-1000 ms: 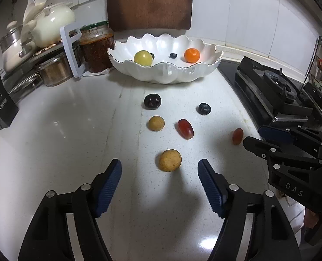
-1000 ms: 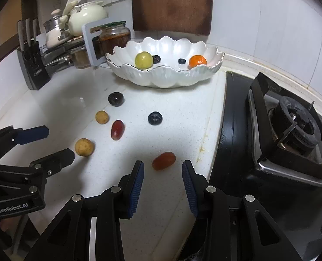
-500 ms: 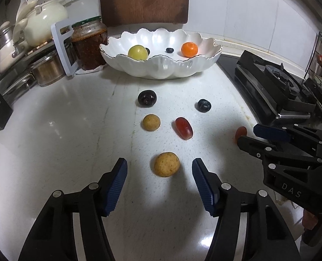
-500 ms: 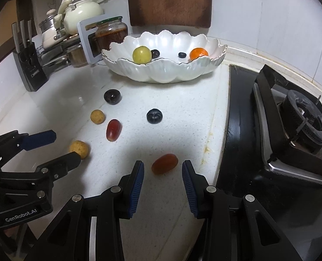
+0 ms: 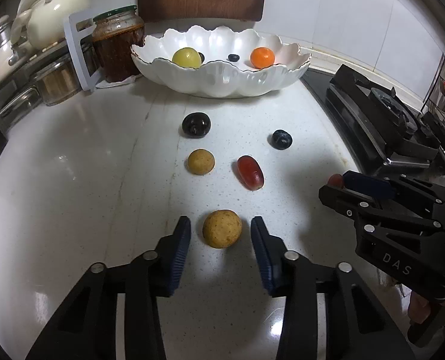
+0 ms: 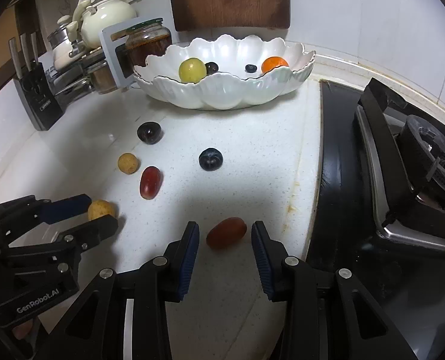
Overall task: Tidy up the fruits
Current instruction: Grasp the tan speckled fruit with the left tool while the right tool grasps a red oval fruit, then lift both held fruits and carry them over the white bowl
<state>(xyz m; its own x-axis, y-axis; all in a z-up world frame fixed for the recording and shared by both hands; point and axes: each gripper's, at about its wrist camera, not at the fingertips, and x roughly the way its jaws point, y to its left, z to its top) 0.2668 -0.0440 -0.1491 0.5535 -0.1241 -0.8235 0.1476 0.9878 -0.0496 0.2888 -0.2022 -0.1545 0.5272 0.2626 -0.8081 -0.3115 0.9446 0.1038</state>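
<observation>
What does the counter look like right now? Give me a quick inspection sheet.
Surface: white counter, glossy, dry.
Job's things: white bowl holds a yellow fruit, an orange and small dark berries; six fruits loose on the counter.
Clutter: jar, teapot, knife block.
Grippers: left gripper closing, fingers astride the tan fruit, gaps both sides; right gripper open astride the red fruit.
Cables: nothing seen.
Surroundings: gas stove, cutting board.

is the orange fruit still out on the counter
No, the orange fruit lies inside the white bowl, near its right end, not on the counter.
</observation>
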